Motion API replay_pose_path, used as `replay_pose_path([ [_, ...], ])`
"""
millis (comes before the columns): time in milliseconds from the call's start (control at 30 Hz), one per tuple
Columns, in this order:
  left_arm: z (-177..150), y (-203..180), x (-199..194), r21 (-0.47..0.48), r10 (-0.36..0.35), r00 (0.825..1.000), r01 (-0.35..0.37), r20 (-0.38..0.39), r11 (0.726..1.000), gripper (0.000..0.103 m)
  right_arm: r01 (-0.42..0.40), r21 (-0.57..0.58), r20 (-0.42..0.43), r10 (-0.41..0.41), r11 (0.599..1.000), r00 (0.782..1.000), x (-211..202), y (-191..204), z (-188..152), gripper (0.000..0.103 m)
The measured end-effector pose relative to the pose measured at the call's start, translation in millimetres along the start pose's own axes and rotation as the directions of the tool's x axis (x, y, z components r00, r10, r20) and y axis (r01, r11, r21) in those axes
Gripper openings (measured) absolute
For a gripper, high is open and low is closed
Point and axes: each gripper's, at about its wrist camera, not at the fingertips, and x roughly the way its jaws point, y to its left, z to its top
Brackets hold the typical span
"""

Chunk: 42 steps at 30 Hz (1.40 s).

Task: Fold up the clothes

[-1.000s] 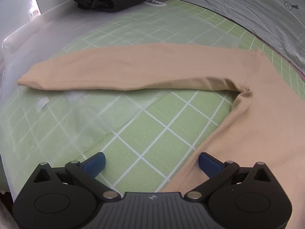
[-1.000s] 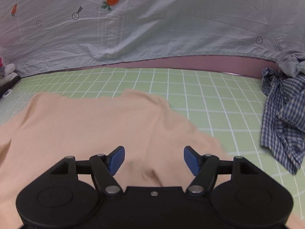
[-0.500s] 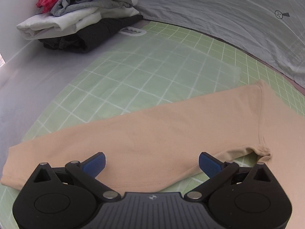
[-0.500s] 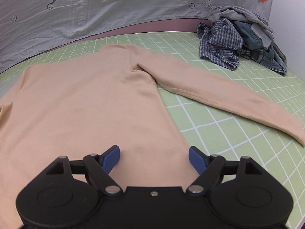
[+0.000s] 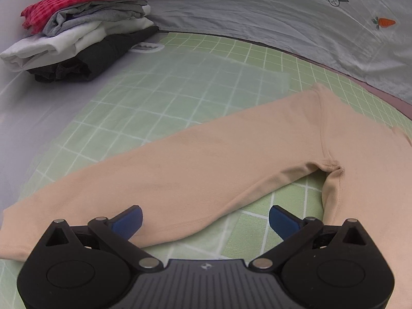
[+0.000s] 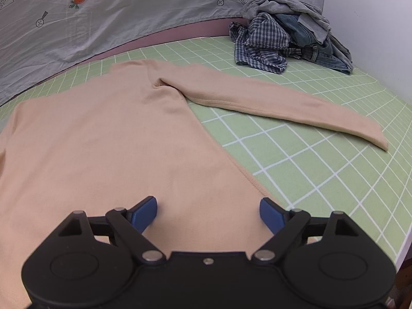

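Note:
A peach long-sleeved top (image 6: pixel 108 139) lies flat on a green grid mat (image 6: pixel 322 170). In the left wrist view its left sleeve (image 5: pixel 195 159) stretches out to the left and meets the body at the armpit on the right. My left gripper (image 5: pixel 204 221) is open and empty, just above the sleeve's lower edge. In the right wrist view the right sleeve (image 6: pixel 270 100) lies out to the right. My right gripper (image 6: pixel 208 212) is open and empty above the lower right part of the body.
A stack of folded clothes (image 5: pixel 77 33) stands at the far left on the mat. A heap of unfolded clothes (image 6: pixel 291 33) with a blue checked shirt lies at the far right corner. A grey printed sheet (image 6: pixel 128 7) hangs behind.
Both grippers have pulled back and lifted their view. The left one now looks over the left sleeve toward the folded stack. The right one now shows the whole body and right sleeve.

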Motion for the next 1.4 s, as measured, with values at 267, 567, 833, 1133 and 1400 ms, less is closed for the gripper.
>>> replay_pose_path([
  [267, -7, 80, -13, -0.121, 0.173, 0.985, -0.173, -0.011, 0.977, 0.103, 0.006, 0.008, 0.012, -0.006, 1.000, 1.000, 2, -2, -3, 0.099],
  [567, -26, 142, -21, -0.194, 0.333, 0.943, -0.325, 0.010, 0.926, 0.103, 0.005, 0.007, 0.021, -0.005, 1.000, 1.000, 3, -2, -5, 0.100],
  [833, -34, 156, -15, -0.227, 0.273, 0.962, -0.266, -0.001, 0.937, 0.086, 0.012, 0.011, 0.028, -0.012, 1.000, 1.000, 3, -1, -6, 0.101],
  [1133, -28, 134, -24, -0.172, 0.220, 0.974, -0.207, 0.059, 0.963, 0.013, 0.019, 0.027, 0.038, -0.020, 0.999, 0.999, 2, -2, -8, 0.101],
  [1400, -4, 73, -52, -0.119, 0.093, 0.983, -0.075, 0.157, 0.990, 0.013, -0.029, 0.006, -0.043, 0.029, 1.000, 0.999, 7, -10, 9, 0.100],
])
